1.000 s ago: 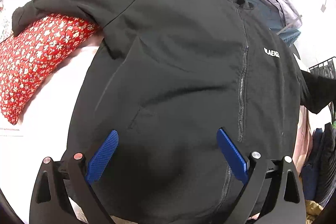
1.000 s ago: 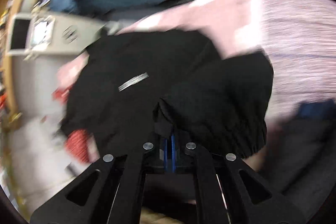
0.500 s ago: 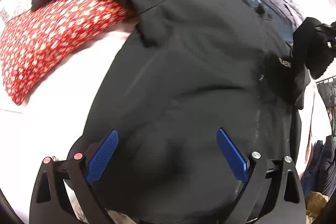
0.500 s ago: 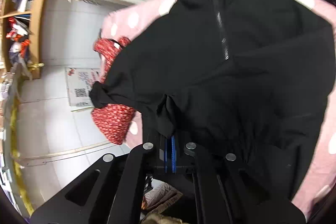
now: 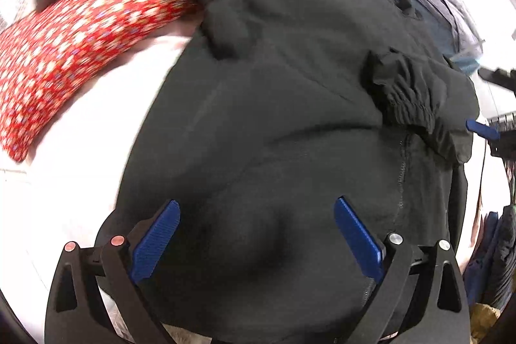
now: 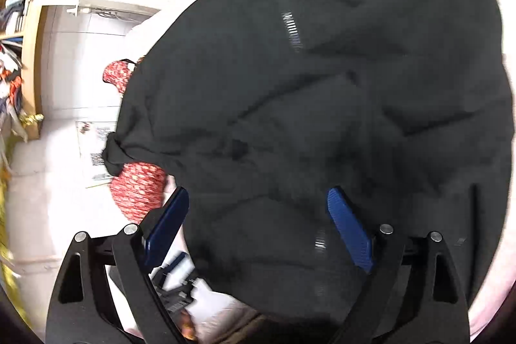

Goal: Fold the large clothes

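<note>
Left wrist, jacket: the black jacket (image 5: 290,105) lies spread on the bed (image 5: 80,170), its far sleeve draped over the red pillow (image 5: 74,47) at 10 o'clock.
Left wrist, fingers: my left gripper (image 5: 256,234) is spread wide, holding nothing.
Left wrist, sleeve: the folded-in cuff (image 5: 406,95) sits at 2 o'clock; I would flatten it next.
Right wrist, fingers: my right gripper (image 6: 258,221) gapes wide above the jacket, empty.
Right wrist, unclear: hem cut off at 6 o'clock; edges blurred.
</note>
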`<state>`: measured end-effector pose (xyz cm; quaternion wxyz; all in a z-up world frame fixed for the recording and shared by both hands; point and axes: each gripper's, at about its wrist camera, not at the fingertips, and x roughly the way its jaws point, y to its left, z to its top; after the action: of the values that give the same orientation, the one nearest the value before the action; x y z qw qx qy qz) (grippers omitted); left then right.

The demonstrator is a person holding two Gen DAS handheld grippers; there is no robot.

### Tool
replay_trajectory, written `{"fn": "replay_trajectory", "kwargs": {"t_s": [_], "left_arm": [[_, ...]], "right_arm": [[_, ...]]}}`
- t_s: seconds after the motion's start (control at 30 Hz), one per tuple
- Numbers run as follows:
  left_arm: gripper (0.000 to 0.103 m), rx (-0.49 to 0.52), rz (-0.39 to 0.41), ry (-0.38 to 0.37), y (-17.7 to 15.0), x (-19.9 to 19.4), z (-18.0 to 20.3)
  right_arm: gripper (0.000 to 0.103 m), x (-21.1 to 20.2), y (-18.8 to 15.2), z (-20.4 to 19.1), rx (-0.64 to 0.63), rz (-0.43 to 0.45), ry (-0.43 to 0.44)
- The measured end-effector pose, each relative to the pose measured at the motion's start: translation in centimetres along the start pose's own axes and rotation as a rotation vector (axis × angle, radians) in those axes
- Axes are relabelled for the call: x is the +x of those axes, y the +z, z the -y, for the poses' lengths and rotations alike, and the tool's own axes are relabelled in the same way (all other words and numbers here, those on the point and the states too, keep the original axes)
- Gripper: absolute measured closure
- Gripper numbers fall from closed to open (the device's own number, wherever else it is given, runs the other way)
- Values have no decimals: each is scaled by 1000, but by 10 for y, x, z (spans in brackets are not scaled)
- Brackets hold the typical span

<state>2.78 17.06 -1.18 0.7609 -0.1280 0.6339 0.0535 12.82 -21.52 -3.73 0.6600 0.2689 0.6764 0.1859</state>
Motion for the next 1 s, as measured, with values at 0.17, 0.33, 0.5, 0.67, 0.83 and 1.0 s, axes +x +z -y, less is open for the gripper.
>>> {"fn": "replay_trajectory", "kwargs": {"t_s": [0.17, 0.33, 0.5, 0.67, 0.83, 1.0], "left_arm": [[8, 106, 12, -13, 14, 0, 38], [7, 206, 26, -17, 22, 0, 70], [7, 250, -23, -43, 27, 10, 87], [7, 224, -41, -98, 46, 19, 94], [7, 89, -99, -228, 75, 45, 114], [8, -24, -177, -354, 92, 85, 150]], "right_arm": [[16, -20, -19, 45, 16, 81, -132], [16, -24, -51, 96, 4, 128, -373], [16, -24, -95, 157, 82, 151, -488], [16, -21, -116, 193, 168, 128, -444], [16, -18, -117, 197, 153, 127, -439], [16, -21, -115, 196, 149, 137, -431]]}}
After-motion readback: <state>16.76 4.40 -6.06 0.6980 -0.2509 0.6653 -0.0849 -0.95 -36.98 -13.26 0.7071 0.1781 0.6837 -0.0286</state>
